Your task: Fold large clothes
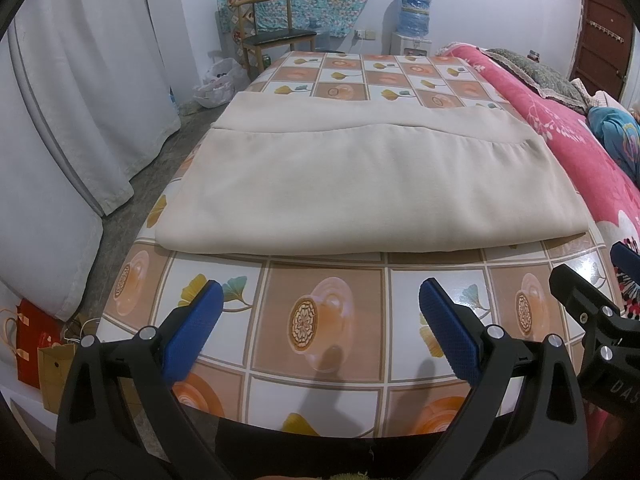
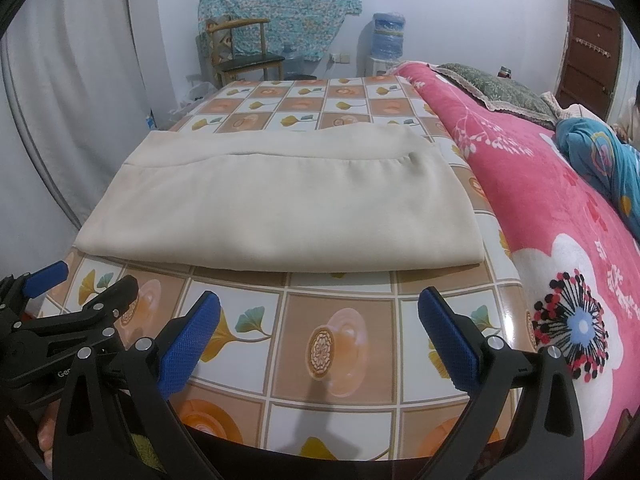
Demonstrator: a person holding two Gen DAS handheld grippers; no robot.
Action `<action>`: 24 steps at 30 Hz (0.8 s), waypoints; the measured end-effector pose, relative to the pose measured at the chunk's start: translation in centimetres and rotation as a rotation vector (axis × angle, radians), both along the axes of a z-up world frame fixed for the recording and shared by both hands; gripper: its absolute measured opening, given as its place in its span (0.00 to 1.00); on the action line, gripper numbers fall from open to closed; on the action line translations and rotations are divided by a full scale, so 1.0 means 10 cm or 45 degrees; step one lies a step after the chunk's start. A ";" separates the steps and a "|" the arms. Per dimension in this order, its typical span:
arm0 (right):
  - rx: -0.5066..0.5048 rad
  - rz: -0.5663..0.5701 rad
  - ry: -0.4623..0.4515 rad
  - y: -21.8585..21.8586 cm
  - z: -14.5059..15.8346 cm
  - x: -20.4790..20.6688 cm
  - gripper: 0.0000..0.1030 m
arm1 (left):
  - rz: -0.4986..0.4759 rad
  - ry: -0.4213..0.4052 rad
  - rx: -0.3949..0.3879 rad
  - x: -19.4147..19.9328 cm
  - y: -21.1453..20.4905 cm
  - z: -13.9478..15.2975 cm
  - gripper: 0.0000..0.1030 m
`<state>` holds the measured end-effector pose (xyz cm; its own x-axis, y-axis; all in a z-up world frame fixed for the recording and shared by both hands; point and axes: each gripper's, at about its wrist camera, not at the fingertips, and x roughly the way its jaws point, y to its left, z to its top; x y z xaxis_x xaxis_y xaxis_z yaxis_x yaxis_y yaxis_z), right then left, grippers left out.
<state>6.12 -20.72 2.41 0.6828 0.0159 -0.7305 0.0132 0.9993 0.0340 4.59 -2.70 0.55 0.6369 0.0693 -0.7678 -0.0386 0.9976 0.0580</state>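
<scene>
Two grippers hang side by side over the near edge of the table (image 1: 320, 392), both spread wide and holding nothing. The cloth (image 1: 360, 184) lies straight ahead of them, flat on the patterned tabletop, a beige rectangle already doubled over at least once (a hem line runs across its far part). Its long axis goes left to right, across the line the fingers point along, and its near folded edge sits a little beyond the fingertips, apart from them.

The left gripper (image 1: 320, 320) faces the middle to left stretch of that edge; the right gripper (image 2: 320, 320) faces the middle to right stretch, with the cloth's right corner near the pink blanket (image 2: 560, 208). Neither looks clearly nearer; the fisheye bends the edge too much to be sure. Both are held low and roughly level, fingers pointing forward over the table.

The next fold probably calls for each gripper to go to its own end of the cloth.
</scene>
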 end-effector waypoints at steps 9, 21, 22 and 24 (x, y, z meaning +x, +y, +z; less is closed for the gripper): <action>-0.001 -0.001 0.001 0.01 0.00 0.00 0.94 | 0.000 0.000 -0.001 0.00 0.01 0.00 0.92; -0.006 0.004 0.003 0.03 0.00 0.00 0.94 | 0.000 0.001 -0.003 0.00 0.02 0.00 0.92; -0.007 0.004 0.002 0.03 0.00 -0.01 0.94 | 0.000 0.002 -0.005 0.00 0.01 0.00 0.92; -0.007 0.005 0.001 0.03 0.00 -0.01 0.94 | 0.000 0.001 -0.004 -0.01 0.01 -0.01 0.92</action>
